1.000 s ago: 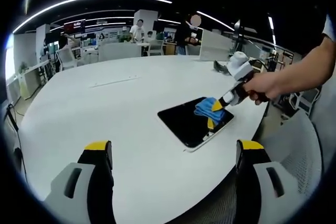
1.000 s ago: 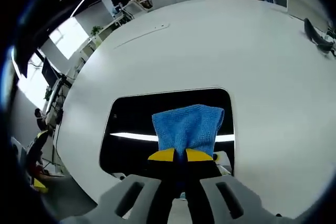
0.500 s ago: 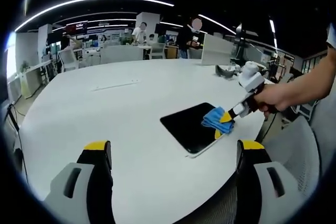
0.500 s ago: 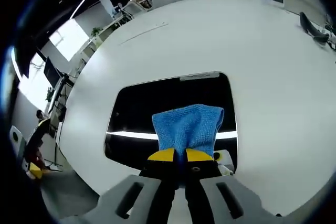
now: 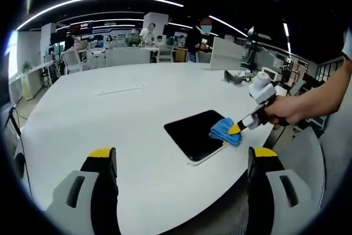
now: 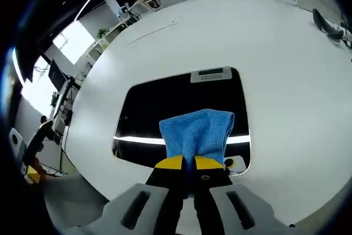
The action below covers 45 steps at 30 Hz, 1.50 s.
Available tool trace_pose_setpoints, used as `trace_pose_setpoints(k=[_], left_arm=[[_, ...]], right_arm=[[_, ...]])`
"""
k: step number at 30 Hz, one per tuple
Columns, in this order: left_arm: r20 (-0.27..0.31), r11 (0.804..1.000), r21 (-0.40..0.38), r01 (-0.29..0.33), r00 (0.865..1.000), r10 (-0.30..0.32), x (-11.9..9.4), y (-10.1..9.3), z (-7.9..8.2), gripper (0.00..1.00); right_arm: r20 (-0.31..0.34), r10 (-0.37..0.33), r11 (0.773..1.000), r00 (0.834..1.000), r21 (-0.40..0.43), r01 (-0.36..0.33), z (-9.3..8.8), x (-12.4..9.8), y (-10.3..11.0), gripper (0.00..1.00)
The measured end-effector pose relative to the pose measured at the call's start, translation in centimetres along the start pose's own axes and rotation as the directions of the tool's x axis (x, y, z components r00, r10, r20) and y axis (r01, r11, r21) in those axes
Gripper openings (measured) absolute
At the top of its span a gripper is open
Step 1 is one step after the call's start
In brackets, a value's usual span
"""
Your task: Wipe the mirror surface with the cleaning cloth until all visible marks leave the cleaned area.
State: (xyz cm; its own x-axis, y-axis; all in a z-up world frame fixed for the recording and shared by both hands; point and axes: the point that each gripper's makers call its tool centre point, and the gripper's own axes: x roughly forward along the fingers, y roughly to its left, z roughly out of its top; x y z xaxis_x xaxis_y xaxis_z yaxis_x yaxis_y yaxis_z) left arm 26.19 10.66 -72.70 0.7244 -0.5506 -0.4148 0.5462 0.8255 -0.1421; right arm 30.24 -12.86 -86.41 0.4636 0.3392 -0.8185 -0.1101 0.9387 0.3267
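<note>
Cloth (image 6: 196, 134) now nearer mirror (image 6: 165, 108) edge, in right claw (image 6: 188, 162).

Left claw (image 5: 181, 160) wide apart, empty; right claw (image 6: 190, 163) clamped, person's hand (image 5: 278, 109) behind it.

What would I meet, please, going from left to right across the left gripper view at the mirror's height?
Bare white table → mirror → blue cleaning cloth → right gripper clamping the cloth → the person's hand holding that gripper.
</note>
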Motion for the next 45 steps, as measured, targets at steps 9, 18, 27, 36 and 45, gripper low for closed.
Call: trace_pose_setpoints(k=[9,18,27,36,45], left_arm=[[0.036,1.000,-0.028,0.001,0.999,0.000,-1.1,-0.1,0.4,0.98],[0.045,0.999,-0.030,0.044,0.998,-0.043,-0.7,-0.7,-0.2,0.99],[0.013,1.000,0.011,0.010,1.000,-0.010,-0.3,-0.4,-1.0,0.99],[-0.026,0.998,0.064,0.002,1.000,0.000,0.2,-0.8,-2.3,0.99],[-0.036,0.998,0.052,0.033,0.999,-0.031,0.3,-1.4,-2.6,0.99]], right_arm=[[-0.004,0.008,1.000,1.000,0.007,-0.008,-0.6,-0.3,0.0,0.00],[-0.002,0.011,1.000,1.000,0.008,-0.011,-1.0,-0.5,0.2,0.00],[-0.003,0.015,1.000,1.000,0.008,-0.015,-0.9,-0.4,0.1,0.00],[-0.011,0.020,1.000,1.000,0.001,-0.020,-1.1,-0.6,0.3,0.00],[-0.013,0.023,1.000,1.000,-0.001,-0.023,-1.1,-0.6,0.3,0.00]])
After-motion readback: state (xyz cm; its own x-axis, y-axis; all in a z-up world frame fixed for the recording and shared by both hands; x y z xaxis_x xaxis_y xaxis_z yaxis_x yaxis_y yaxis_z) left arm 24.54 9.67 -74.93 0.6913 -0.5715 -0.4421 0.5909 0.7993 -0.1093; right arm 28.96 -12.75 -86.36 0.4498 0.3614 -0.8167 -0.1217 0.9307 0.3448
